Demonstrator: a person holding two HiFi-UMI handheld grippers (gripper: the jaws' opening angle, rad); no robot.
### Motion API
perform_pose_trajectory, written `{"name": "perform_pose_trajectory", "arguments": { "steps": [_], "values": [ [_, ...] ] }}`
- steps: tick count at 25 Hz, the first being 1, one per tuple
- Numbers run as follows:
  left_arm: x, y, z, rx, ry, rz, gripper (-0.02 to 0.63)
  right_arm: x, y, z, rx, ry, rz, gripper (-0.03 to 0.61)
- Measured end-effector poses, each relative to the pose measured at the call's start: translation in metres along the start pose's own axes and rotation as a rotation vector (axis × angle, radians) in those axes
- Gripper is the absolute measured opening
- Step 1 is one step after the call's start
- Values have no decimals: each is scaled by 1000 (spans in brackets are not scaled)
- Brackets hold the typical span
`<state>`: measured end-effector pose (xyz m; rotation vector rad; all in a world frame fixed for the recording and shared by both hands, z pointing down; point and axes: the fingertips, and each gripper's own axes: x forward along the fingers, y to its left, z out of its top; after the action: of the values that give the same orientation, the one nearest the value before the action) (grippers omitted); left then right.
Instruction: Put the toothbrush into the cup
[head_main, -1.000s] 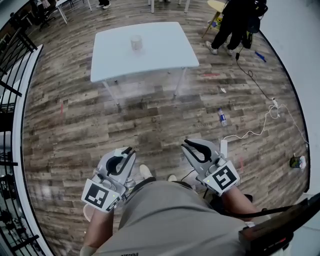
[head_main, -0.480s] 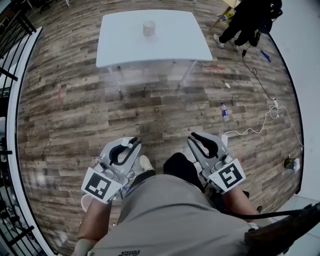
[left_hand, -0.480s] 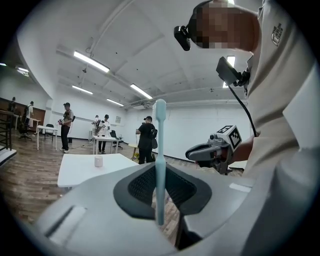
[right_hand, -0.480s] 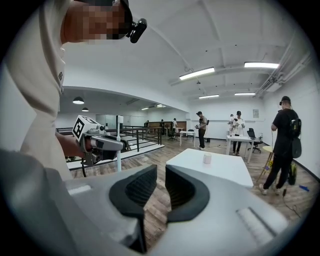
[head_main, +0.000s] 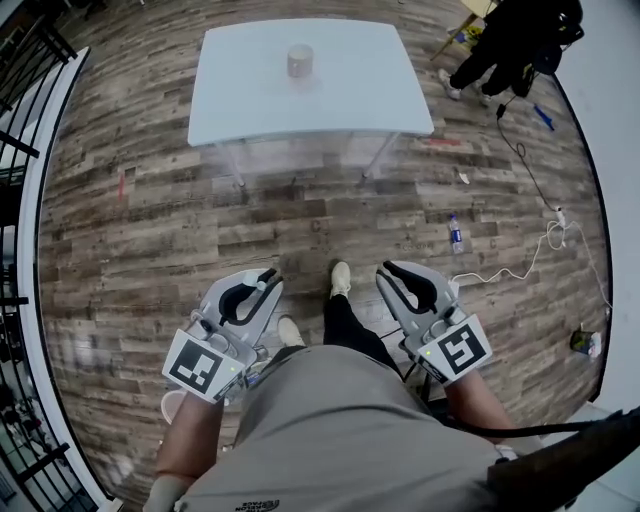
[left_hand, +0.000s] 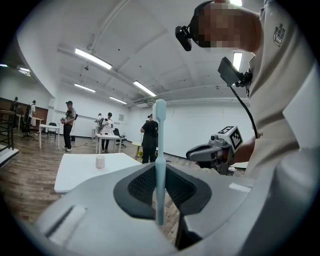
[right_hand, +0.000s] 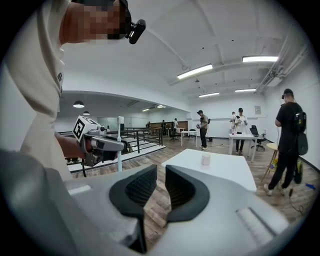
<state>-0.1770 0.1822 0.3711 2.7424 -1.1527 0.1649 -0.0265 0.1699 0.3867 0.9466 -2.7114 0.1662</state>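
left gripper view: left gripper (left_hand: 159, 176) pinches a slim, pale-blue plastic toothbrush (left_hand: 160, 142) upright, its long axis vertical with the head at 12 o'clock. right gripper (right_hand: 160, 172) is narrowly spread and empty. small cylindrical cup (head_main: 300, 61) stands on the white table (head_main: 350, 95), at 12 o'clock in the head view.

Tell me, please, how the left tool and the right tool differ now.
The left tool is shut on a pale blue toothbrush standing upright between its jaws; the right tool holds nothing. The left tool's jaws clamp the handle; the right tool's jaws stand slightly apart. Both point toward the white table bearing the cup.
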Motion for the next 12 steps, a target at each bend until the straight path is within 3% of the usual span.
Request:
{"name": "perform_pose_trajectory", "arguments": {
  "steps": [12],
  "values": [
    [143,42,51,30,13,117,46,43,-144,16,-17,-21,137,44]
  ]
}}
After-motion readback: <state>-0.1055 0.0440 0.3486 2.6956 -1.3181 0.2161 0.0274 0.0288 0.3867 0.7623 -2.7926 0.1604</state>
